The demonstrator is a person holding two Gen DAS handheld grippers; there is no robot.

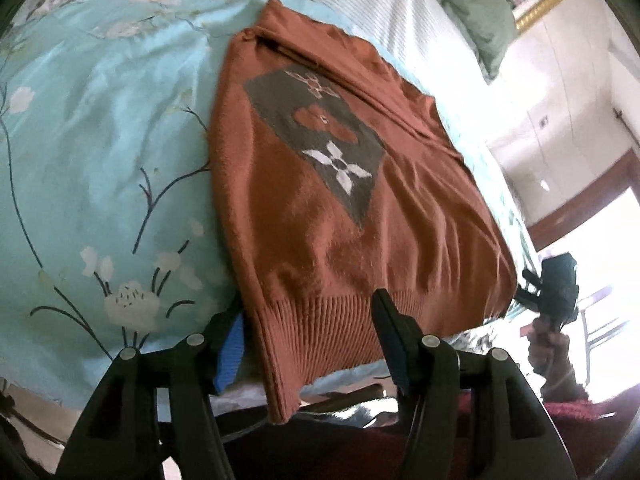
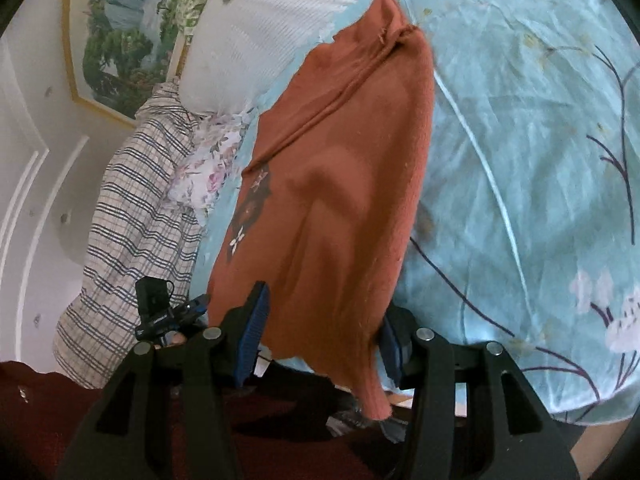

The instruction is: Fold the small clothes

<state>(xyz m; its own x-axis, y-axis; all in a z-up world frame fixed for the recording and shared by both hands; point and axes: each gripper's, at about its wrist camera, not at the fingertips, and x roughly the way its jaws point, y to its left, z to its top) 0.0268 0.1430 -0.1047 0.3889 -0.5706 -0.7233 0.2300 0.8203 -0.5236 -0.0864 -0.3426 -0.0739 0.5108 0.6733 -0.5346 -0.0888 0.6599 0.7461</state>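
Left wrist view is showing your left gripper [image 1: 308, 344] standing apart astride the ribbed hem [image 1: 320, 320] of the rust-orange knit sweater [image 1: 320, 208], its pads not pressing; your right gripper [image 2: 320, 332] is likewise sitting spread around the opposite hem corner (cloth between the jaws, unclamped as far as you can tell). You are lining up the bottom-edge grasp, so the next move is calling for closing both on the hem together and carrying it toward the collar across the smooth floral bedspread [image 1: 100, 160], where this soft, limp sweater is lying with its sides folded inward.
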